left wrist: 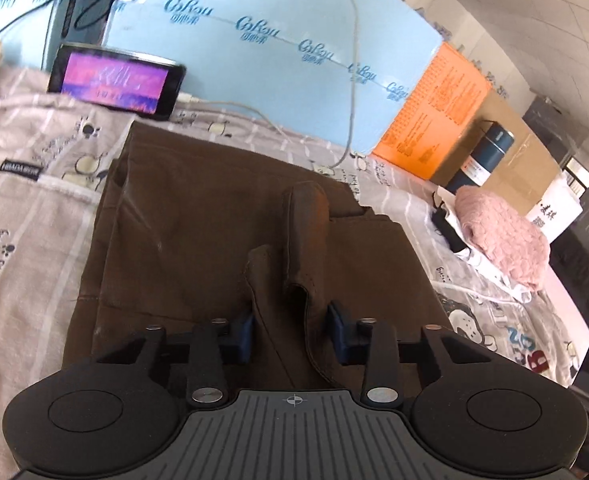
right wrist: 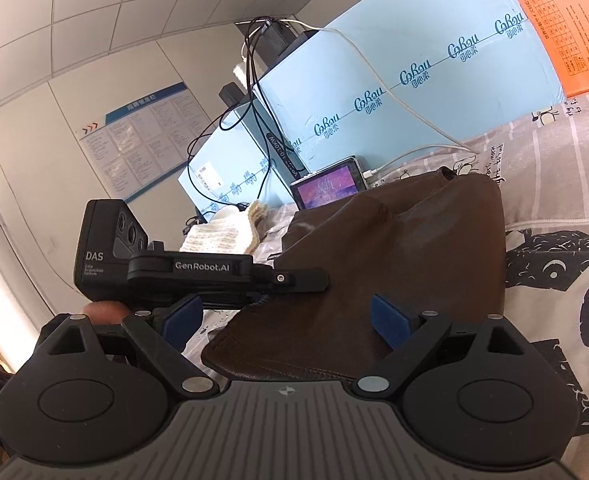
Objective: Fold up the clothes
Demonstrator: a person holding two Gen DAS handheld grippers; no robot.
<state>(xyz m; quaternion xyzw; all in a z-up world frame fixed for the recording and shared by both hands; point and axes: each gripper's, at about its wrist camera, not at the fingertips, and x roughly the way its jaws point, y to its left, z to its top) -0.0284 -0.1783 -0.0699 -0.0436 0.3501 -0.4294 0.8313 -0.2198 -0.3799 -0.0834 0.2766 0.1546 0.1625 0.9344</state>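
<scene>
Brown garment (left wrist: 198, 232): lies on the printed bedsheet (left wrist: 34, 240), near the middle of the bed, already doubled into a layered, roughly rectangular stack. One part is not flat: a ridge of fabric (left wrist: 306, 240) stands up from the near portion and runs in between the fingers of the left gripper (left wrist: 290, 334). The blue pads sit close on either side of that ridge, but whether they press it cannot be told. The right gripper (right wrist: 286, 322) has its fingers spread wide over the garment's near edge and holds nothing.

Progress, as judged: at least one fold is in place; the raised ridge shows the piece is not yet laid flat. Whether that ridge is being lifted for a further fold or being set down cannot be settled.

Surroundings: a phone (left wrist: 114, 80) leans at the far edge of the bed against a blue foam board (left wrist: 254, 60), its cable (left wrist: 254, 114) trailing near the garment's far edge. A pink knit item (left wrist: 506, 240) lies towards the right edge, apart from the garment. Bare sheet lies open to the left.
</scene>
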